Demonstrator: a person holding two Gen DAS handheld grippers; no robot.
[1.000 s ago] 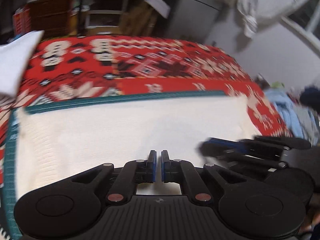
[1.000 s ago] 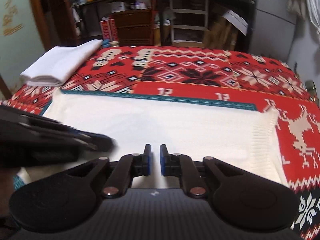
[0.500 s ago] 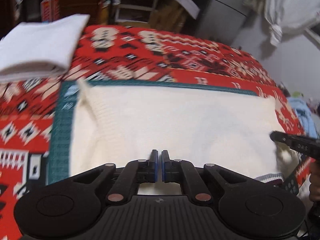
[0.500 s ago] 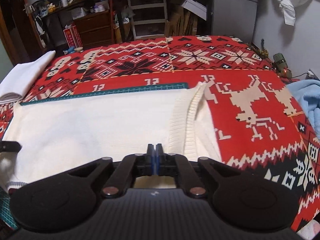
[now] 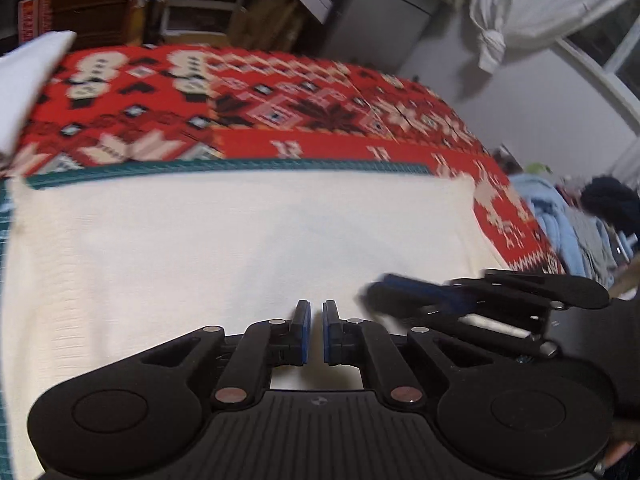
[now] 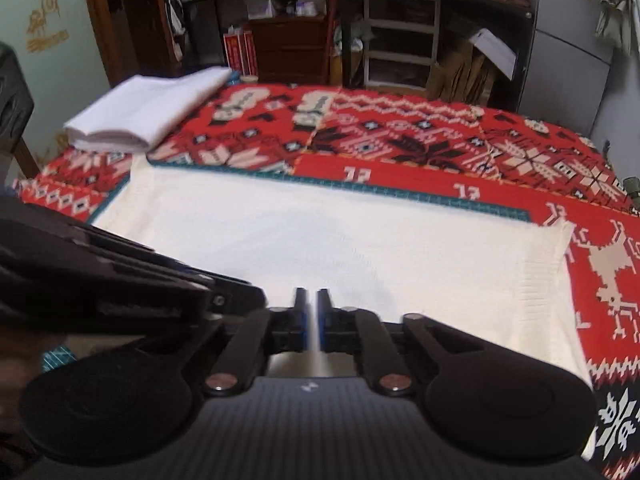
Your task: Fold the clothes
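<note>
With the cream sweater (image 6: 340, 248) spread flat just ahead of both, the left hand-held gripper (image 5: 316, 334) and right hand-held gripper (image 6: 312, 322), each barely parted and empty, should pinch its near edge evenly before folding.

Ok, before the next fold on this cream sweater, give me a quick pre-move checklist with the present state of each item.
1. cream sweater lies flat on the green mat: ok, no bunching visible.
2. Ribbed hem laid out flat at the right: ok.
3. left gripper free of cloth: ok, narrow gap, nothing between the pads.
4. right gripper free of cloth: ok, narrow gap, nothing pinched.
5. Grippers clear of each other: not ok, they sit close side by side over the near edge.
6. Near edge of the sweater visible for grasping: cannot tell, the grippers hide it.
</note>
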